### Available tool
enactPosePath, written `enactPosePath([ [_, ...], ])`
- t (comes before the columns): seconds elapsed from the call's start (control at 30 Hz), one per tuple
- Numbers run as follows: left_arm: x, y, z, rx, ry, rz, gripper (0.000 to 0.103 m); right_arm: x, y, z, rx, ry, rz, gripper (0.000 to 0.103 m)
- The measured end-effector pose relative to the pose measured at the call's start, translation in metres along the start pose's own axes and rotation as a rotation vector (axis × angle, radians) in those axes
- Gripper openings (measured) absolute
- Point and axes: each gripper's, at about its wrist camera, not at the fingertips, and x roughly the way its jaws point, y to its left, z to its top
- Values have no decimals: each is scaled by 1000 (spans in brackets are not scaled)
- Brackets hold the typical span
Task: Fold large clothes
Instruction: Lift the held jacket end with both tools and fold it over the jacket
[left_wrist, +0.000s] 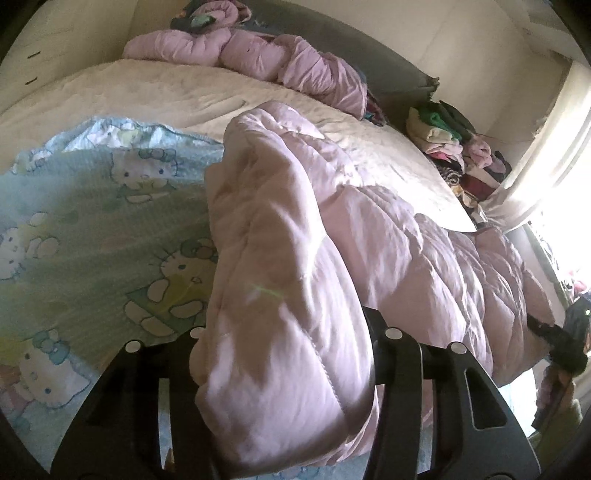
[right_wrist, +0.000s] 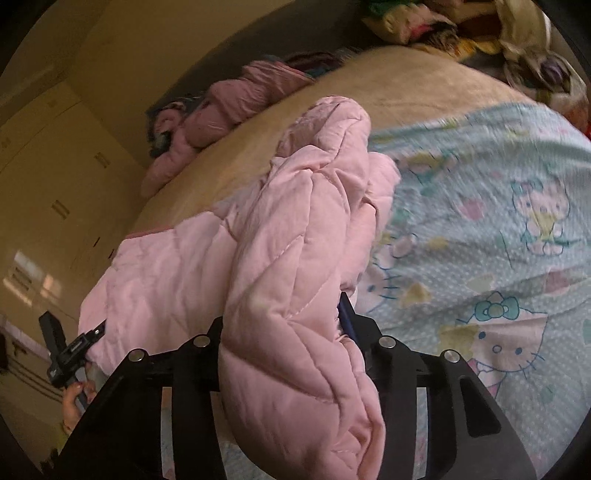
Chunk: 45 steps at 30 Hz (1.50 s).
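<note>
A pink quilted comforter (left_wrist: 295, 229) lies bunched across the bed, over a light blue Hello Kitty sheet (left_wrist: 92, 221). My left gripper (left_wrist: 284, 332) is shut on a thick fold of the comforter, which fills the space between its black jaws and hides the fingertips. My right gripper (right_wrist: 291, 332) is shut on another fold of the same comforter (right_wrist: 295, 258), beside the Hello Kitty sheet (right_wrist: 498, 240). The right gripper (left_wrist: 557, 336) shows at the far right of the left wrist view, the left gripper (right_wrist: 70, 354) at the lower left of the right wrist view.
The cream mattress cover (left_wrist: 166, 92) stretches to the grey headboard (left_wrist: 369, 44). Another pink bedding bundle (left_wrist: 258, 55) lies at the head. A pile of mixed clothes (left_wrist: 461, 147) sits beside the bed near a bright window (left_wrist: 561, 166). Cream wardrobes (right_wrist: 48, 177) stand along the wall.
</note>
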Motion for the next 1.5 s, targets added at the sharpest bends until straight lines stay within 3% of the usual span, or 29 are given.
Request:
enactPosePath([
  [0.43,-58,-18,-24,65,-54,22,40,-59,40,-34,-69,-24,88,43],
  [0.8,-89,-18,-61,83,-72,25,40,-84,26,-69,-19,-35,117,43],
  [1.2,-95,-9,-79,71,-71,33,40,-89,6,-92,62,-47,86,43],
  [1.5,-82,-5,-81,71,-53,80,42,-70,-23,-104,158,-23,-17,43],
])
